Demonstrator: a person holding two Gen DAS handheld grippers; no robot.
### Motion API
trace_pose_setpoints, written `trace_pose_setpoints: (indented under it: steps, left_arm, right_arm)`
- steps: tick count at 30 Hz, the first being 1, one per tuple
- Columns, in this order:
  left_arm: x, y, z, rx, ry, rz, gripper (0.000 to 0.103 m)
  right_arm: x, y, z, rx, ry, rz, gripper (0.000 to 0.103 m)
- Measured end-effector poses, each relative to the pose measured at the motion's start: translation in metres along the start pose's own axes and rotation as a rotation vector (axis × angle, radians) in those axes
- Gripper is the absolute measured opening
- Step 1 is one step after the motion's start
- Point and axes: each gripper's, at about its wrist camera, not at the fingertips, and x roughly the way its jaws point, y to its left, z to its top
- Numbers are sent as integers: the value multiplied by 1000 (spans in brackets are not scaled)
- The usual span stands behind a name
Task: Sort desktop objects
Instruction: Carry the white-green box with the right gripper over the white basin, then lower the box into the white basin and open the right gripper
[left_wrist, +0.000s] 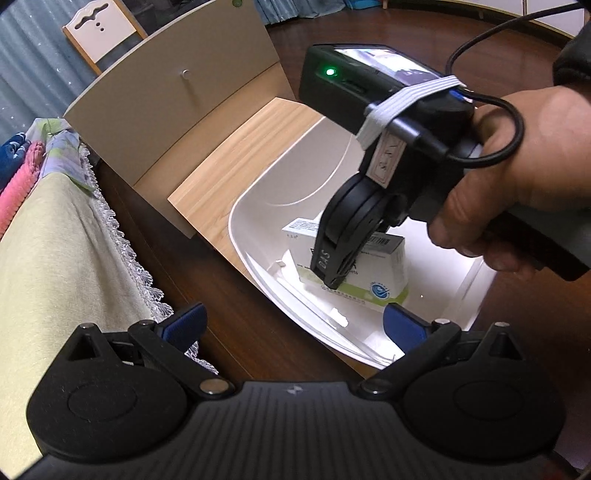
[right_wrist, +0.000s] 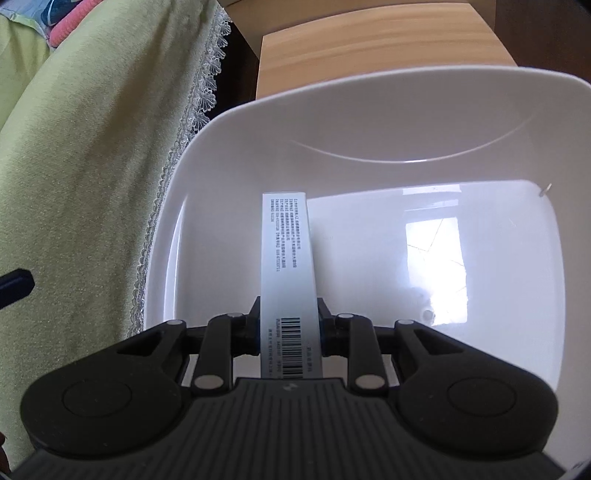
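A white and green carton (left_wrist: 373, 273) with a barcode stands inside a white plastic bin (left_wrist: 258, 206). My right gripper (left_wrist: 334, 280), held by a hand (left_wrist: 517, 177), reaches down into the bin and is shut on the carton. In the right wrist view the carton (right_wrist: 288, 266) runs forward between the fingers of the right gripper (right_wrist: 289, 328), its far end down near the floor of the bin (right_wrist: 369, 122). My left gripper (left_wrist: 293, 326) hovers open over the near rim of the bin, its blue pads (left_wrist: 186, 325) wide apart and holding nothing.
The bin rests on a light wooden board (left_wrist: 229, 162) on a dark wooden table (left_wrist: 177, 243). A pale green cloth with lace trim (left_wrist: 55, 266) lies to the left. A beige panel with a knob (left_wrist: 184, 74) stands behind the board.
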Motion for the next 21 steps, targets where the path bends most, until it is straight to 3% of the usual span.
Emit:
trace_pose_setpoints:
  steps: [14,21]
  left_arm:
    - [2,-4,-1,14,14,2,102]
    - [3,-5,-2,18,27,-1,102]
  right_arm:
    - [-4,-8,0,36,24,52,24]
    - [-23,-2,4,-132,32,81,24]
